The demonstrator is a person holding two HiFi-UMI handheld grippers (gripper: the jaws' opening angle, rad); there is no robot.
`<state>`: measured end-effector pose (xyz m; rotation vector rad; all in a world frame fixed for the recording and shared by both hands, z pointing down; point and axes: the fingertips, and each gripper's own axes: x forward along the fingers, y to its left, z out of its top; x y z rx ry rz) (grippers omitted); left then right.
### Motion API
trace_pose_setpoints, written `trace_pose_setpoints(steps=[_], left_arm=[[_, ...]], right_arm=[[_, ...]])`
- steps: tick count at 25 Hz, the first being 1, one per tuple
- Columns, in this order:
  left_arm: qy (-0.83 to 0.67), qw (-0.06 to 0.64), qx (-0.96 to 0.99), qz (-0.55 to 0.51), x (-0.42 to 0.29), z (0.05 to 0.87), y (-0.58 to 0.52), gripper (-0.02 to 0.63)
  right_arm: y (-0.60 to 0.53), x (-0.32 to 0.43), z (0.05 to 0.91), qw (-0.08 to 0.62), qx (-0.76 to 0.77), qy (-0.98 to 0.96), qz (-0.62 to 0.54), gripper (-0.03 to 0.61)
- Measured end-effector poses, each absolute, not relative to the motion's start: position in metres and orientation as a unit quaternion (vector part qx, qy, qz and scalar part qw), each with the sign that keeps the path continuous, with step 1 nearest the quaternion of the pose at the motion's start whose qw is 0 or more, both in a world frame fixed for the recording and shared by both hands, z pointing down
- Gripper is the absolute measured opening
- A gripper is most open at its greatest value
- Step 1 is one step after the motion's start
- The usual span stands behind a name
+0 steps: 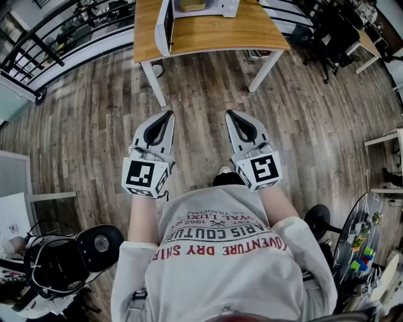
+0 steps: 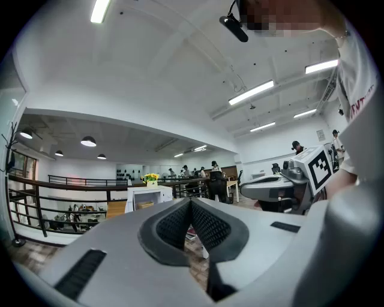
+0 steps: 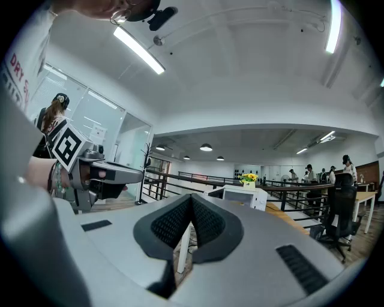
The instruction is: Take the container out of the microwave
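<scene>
Tan container (image 1: 192, 5) not yet reached

It sits inside the white microwave (image 1: 217, 7), door (image 1: 165, 26) open, on the wooden table (image 1: 214, 34) at upper centre; its contents we cannot tell. Our left gripper (image 1: 167, 114) and right gripper (image 1: 229, 114) hang well short, jaws closed on nothing. We judge the approach is in hand: next we must step closer and open the jaws.

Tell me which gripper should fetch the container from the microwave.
Right, probably. Both are shut and empty, short of the microwave, but its open door stands ahead of the left gripper; the right gripper has the clearer line.
</scene>
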<state>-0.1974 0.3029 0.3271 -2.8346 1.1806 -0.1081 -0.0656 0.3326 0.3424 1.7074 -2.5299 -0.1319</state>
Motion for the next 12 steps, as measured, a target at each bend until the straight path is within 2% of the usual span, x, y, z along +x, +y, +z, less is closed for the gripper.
trace_pose_setpoints(steps=[12], left_arm=[[0.387,0.04,-0.921,-0.032,-0.2,0.314,0.329,0.012]], right_arm=[[0.36,-0.069,0.325,0.015,0.556,-0.829,-0.057,0.026]])
